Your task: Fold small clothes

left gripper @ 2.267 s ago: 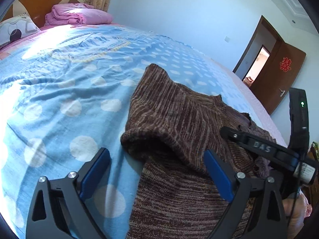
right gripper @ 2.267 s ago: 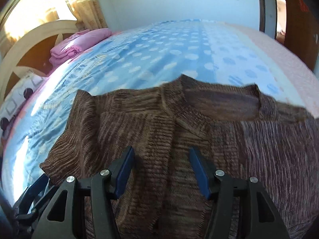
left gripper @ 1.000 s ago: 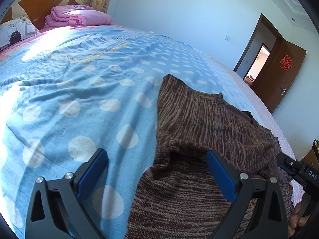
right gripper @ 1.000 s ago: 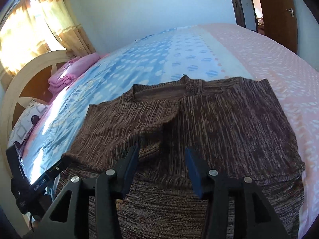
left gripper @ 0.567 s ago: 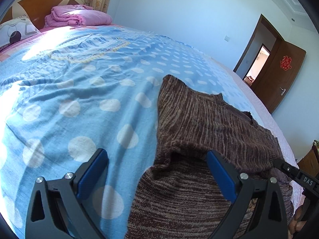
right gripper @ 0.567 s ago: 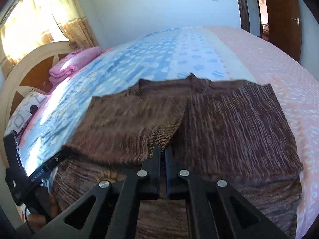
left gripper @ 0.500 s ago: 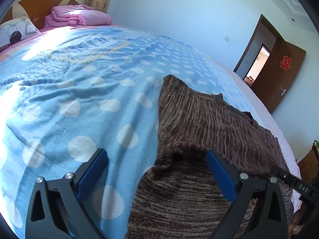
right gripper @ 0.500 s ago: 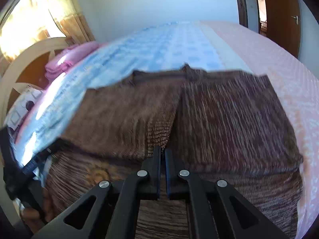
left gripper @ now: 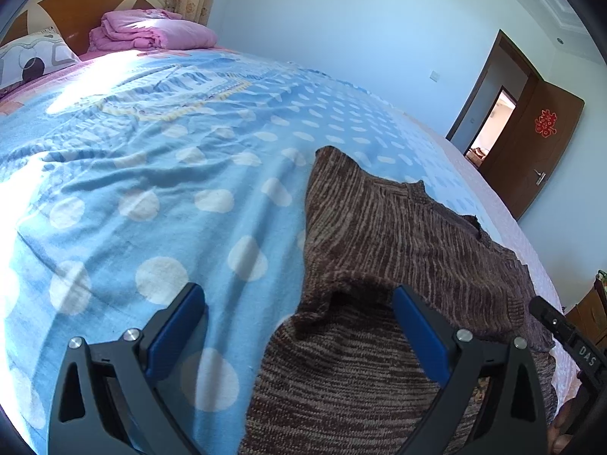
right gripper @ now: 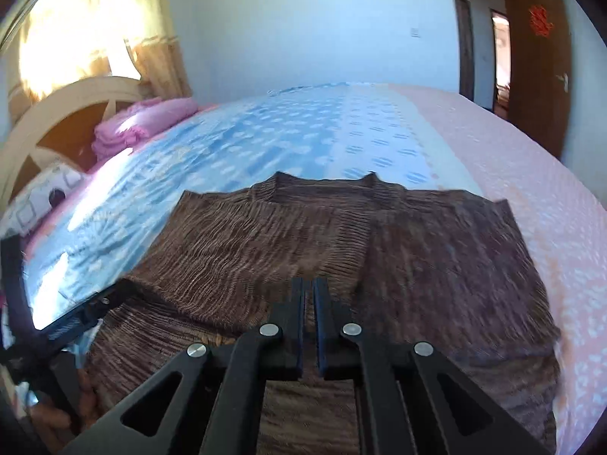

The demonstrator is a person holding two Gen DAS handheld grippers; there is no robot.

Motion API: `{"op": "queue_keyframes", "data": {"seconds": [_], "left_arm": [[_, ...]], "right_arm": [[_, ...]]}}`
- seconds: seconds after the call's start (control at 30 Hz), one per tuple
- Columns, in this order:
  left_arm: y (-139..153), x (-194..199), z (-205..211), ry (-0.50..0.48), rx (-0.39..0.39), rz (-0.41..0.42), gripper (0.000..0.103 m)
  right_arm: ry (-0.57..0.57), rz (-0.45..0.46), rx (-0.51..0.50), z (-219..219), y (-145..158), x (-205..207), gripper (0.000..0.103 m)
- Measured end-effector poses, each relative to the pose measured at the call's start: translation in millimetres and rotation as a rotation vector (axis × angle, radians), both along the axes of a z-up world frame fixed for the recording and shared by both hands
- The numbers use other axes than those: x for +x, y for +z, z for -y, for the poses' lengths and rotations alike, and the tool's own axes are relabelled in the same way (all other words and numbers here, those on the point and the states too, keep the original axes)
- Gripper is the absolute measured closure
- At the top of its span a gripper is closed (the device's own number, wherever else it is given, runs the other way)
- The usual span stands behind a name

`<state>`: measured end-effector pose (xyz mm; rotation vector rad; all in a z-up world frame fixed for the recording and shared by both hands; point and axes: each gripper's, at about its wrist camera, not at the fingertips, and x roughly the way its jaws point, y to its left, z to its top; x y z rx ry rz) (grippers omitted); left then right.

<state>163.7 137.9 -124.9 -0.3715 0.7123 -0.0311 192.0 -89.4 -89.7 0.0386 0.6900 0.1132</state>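
A brown knit sweater (left gripper: 398, 235) lies flat on the blue dotted bedspread (left gripper: 151, 189), its left sleeve folded across the chest. My left gripper (left gripper: 299, 322) is open at the sweater's lower left corner, one pad over the bedspread and one over the knit. In the right wrist view the sweater (right gripper: 246, 246) fills the middle. My right gripper (right gripper: 309, 284) is shut, with its tips just above the folded sleeve's ribbed cuff (right gripper: 341, 258). No fabric looks lifted or bunched at the tips. The right gripper's black body shows at the right edge of the left wrist view.
A folded pink blanket (left gripper: 151, 30) and a patterned pillow (left gripper: 34, 57) lie by the wooden headboard (left gripper: 76, 0). Right of the sweater is the pink stretch of sheet (right gripper: 531, 174). A brown door (left gripper: 538, 144) stands open beyond the bed. A hand (right gripper: 57, 417) shows at the lower left.
The right gripper's jaws went from open to shut over the sleeve cuff, then it slid right and rolled a little. The left gripper and the sweater stayed as they were.
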Motion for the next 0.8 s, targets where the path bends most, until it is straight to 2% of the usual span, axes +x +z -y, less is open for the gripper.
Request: {"op": "queue_keyframes", "data": {"seconds": [0.1,0.17,0.23,0.33,0.37,0.47,0.53,0.6,0.7,0.8], "left_arm": [[13.2,-10.8,-4.5,0.029,0.009,0.003,0.001],[26.2,-15.0,-3.0,0.044,0.055,0.034,0.001],[37.6,-2.8,5.5,0.022,0.142,0.024,0.001],[39.6,20.4,13.4,0.03,0.22,0.001,0.001],[35.2,28.2,15.0,0.043,0.252,-0.029,0.001],[3.3,45.3,14.8,0.092,0.372,-0.2,0.001],[2.3,40.4,4.9,0.097,0.314,-0.188,0.001],[3.1,39.8,0.3,0.122,0.344,-0.196,0.0],[1.8,40.8,-7.0,0.106,0.299,-0.208,0.0],[10.0,29.8,-12.3,0.029,0.274,-0.19,0.0]], "right_arm": [[0.027,-0.114,-0.03,-14.3,-27.8,22.7,0.098],[0.028,-0.088,-0.04,-16.0,-27.0,20.2,0.098],[0.03,-0.093,-0.026,-15.0,-28.6,21.7,0.098],[0.031,-0.091,0.005,-11.9,-29.0,22.7,0.098],[0.032,-0.089,0.013,-10.6,-29.4,22.3,0.098],[0.033,-0.086,0.027,-5.0,-29.7,20.9,0.098],[0.034,-0.084,0.029,-1.0,-30.4,14.2,0.098],[0.036,-0.088,0.04,0.2,-31.0,16.0,0.097],[0.05,-0.1,0.091,7.6,-29.5,18.4,0.094],[0.043,-0.103,0.147,20.3,-14.1,1.5,0.093]]}}
